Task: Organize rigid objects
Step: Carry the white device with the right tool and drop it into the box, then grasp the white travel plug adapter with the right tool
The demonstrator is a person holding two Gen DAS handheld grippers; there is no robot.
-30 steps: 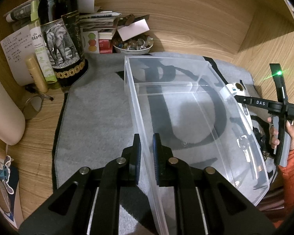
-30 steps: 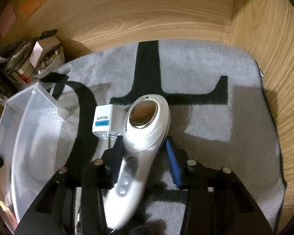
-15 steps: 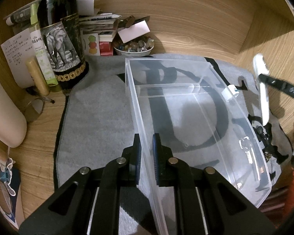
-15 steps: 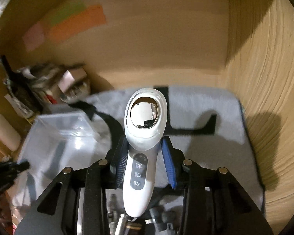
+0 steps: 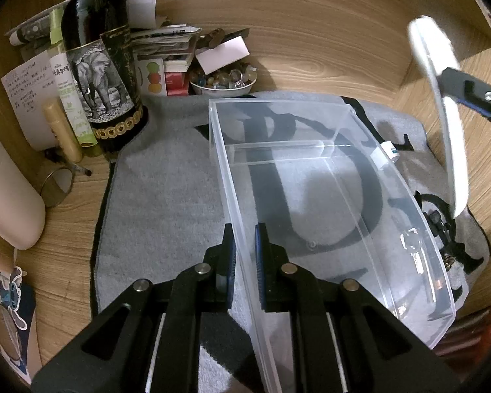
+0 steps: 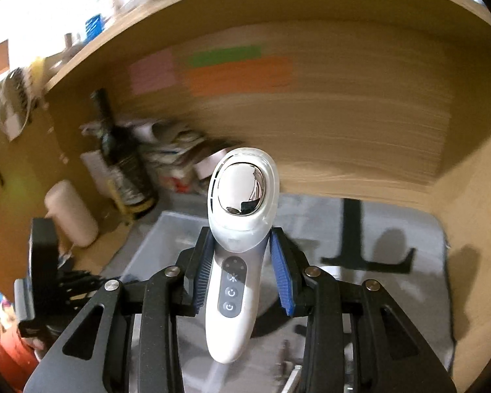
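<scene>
A clear plastic bin (image 5: 330, 196) lies on the grey mat (image 5: 167, 190). My left gripper (image 5: 244, 252) is shut on the bin's near left wall. My right gripper (image 6: 242, 262) is shut on a white handheld device with a chrome head (image 6: 242, 229) and holds it up in the air above the mat. The device also shows at the right of the left wrist view (image 5: 442, 104), above the bin's right side. The bin is blurred below the device in the right wrist view (image 6: 176, 239).
A dark bottle with an elephant label (image 5: 104, 75), tubes, papers and a bowl of small items (image 5: 222, 82) crowd the back left. A small white block (image 5: 384, 157) and dark items (image 5: 442, 229) lie on the mat right of the bin. Wooden walls enclose the back and right.
My right gripper has closed on the white device, lifted it off the mat and carried it up and toward the bin. The left gripper has kept its hold on the bin wall.
</scene>
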